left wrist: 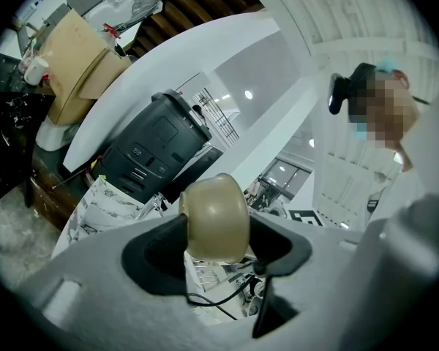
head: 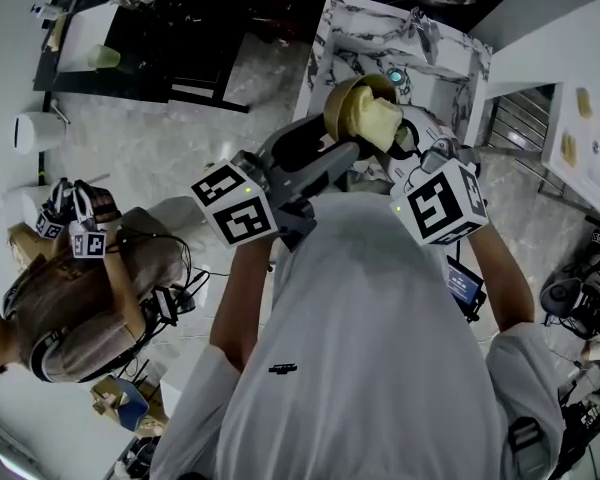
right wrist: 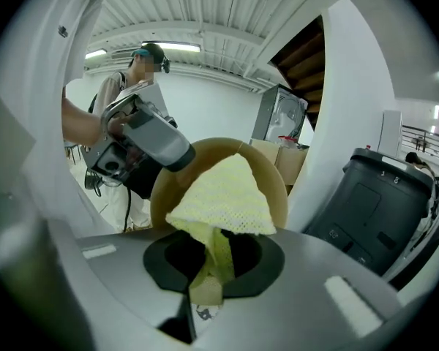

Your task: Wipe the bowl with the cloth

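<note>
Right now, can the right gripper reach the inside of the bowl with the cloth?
Probably yes: the left gripper holds the bowl tilted open toward the right gripper, and the cloth lies against its inside.

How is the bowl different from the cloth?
The bowl is tan, smooth and round; the cloth is pale yellow, meshy and floppy. The bowl is gripped by the left gripper; the cloth is pinched by the right gripper. Both are held up in the air, the cloth against the bowl's inside.

Right gripper (right wrist: pixel 214 266) pinching yellow cloth (right wrist: pixel 223 196), seemingly pressed inside tan bowl (right wrist: pixel 163 193)
</note>
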`<state>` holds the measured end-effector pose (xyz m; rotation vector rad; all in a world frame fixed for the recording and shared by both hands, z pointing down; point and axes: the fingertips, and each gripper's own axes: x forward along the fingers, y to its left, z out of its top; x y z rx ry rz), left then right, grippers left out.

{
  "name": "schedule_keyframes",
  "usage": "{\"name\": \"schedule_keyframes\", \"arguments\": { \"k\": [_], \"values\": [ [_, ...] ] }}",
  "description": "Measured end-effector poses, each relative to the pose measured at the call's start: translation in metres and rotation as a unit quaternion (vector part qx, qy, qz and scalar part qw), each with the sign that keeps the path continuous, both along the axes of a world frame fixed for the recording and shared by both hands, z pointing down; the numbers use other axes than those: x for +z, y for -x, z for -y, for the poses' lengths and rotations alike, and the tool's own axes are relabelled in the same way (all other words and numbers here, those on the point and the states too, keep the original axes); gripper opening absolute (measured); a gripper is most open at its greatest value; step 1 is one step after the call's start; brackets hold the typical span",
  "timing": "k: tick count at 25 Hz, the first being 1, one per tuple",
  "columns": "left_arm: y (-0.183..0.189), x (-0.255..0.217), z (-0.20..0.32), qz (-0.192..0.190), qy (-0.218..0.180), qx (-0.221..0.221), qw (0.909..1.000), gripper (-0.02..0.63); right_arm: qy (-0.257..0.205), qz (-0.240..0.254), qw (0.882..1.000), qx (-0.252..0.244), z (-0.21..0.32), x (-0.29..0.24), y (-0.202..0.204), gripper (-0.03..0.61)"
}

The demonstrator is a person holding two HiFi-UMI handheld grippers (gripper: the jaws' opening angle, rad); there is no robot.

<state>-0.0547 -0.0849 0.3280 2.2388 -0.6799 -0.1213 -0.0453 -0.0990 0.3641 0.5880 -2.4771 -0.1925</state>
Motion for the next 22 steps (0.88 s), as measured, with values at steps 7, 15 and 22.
{"name": "schedule_keyframes", "arguments": {
  "k": [7, 15, 22],
  "values": [
    [0.002, 0.004, 0.01, 0.007, -0.001, -0.022, 0.9997, 0.267, 0.043, 0.11, 0.993, 0.009, -0.001, -0.014, -0.01, 0.04],
    [0.004, 0.02, 0.013, 0.075, -0.023, -0.024, 0.9966, 0.267, -0.011, 0.122, 0.992, 0.018, 0.011, -0.051, -0.027, 0.04],
    [0.0, 0.034, 0.009, 0.16, -0.051, -0.019, 0.9857, 0.267, -0.02, 0.154, 0.988, 0.014, 0.019, -0.08, -0.02, 0.04]
  ]
}}
